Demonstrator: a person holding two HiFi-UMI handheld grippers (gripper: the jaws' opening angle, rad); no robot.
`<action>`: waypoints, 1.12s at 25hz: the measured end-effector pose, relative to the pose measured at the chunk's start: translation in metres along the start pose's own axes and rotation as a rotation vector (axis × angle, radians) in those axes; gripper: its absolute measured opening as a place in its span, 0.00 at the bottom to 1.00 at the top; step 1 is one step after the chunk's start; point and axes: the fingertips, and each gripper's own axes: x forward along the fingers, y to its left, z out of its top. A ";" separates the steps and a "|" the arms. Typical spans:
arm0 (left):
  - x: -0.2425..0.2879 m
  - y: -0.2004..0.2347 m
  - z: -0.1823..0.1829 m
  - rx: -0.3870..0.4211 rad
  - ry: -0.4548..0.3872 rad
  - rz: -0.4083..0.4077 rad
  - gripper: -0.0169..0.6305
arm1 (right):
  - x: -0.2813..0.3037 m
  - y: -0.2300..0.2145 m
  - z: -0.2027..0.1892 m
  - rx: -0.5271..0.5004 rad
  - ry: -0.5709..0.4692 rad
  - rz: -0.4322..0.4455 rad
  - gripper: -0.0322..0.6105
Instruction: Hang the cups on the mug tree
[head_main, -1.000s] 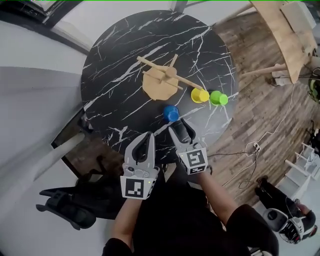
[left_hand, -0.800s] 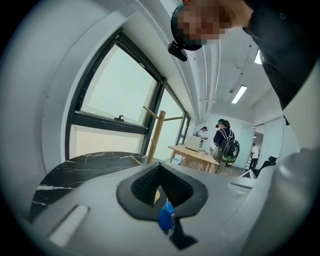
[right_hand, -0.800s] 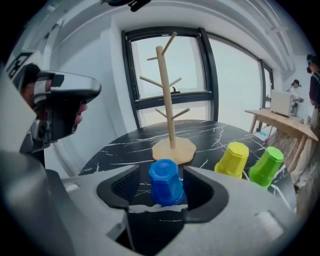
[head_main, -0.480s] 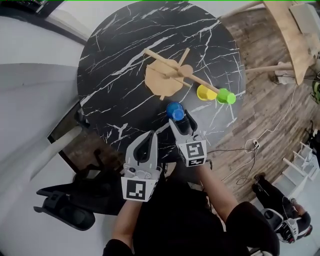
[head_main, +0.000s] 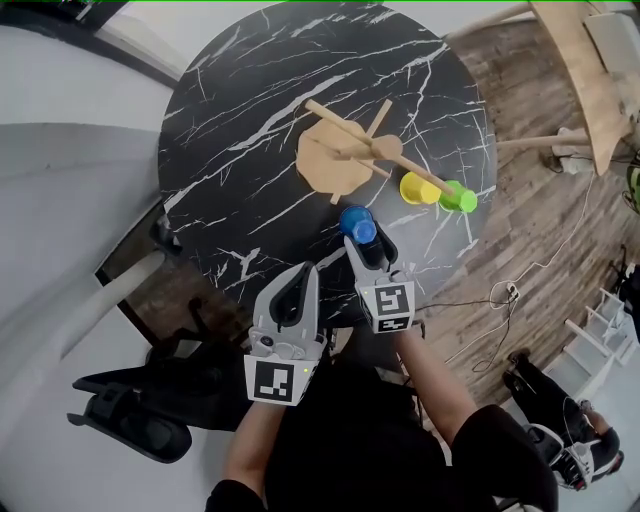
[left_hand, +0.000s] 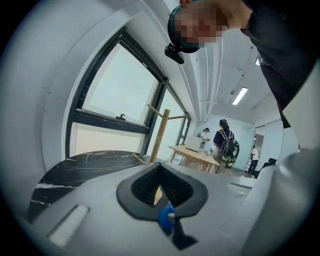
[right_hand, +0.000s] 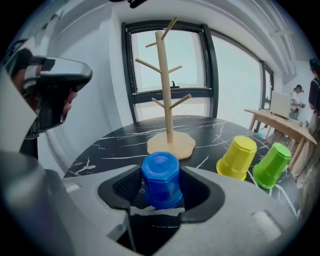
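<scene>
Black, white-veined marble table (head_main: 240, 130), pale wooden mug tree (head_main: 335, 160), blue cup (head_main: 357, 224), yellow cup (head_main: 416, 188), green cup (head_main: 459, 196)

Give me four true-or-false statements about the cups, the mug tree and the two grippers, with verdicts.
1. The blue plastic cup stands upside down between the right gripper's jaws. True; the jaws have just been closing but do not press it yet.
2. A cup hangs on the wooden mug tree. False: its pegs are bare.
3. The yellow plastic cup and the green plastic cup stand side by side on the black marble table. True.
4. The left gripper holds a cup. False: it is shut on nothing.
</scene>
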 end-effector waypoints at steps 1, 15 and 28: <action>-0.001 0.000 0.001 0.000 -0.002 0.000 0.03 | -0.001 -0.001 0.000 0.001 0.002 -0.004 0.41; -0.018 -0.021 0.025 0.011 -0.014 -0.030 0.03 | -0.037 0.001 0.019 0.039 -0.046 0.008 0.41; -0.044 -0.059 0.067 0.028 -0.026 -0.022 0.03 | -0.103 0.006 0.074 0.027 -0.130 0.047 0.40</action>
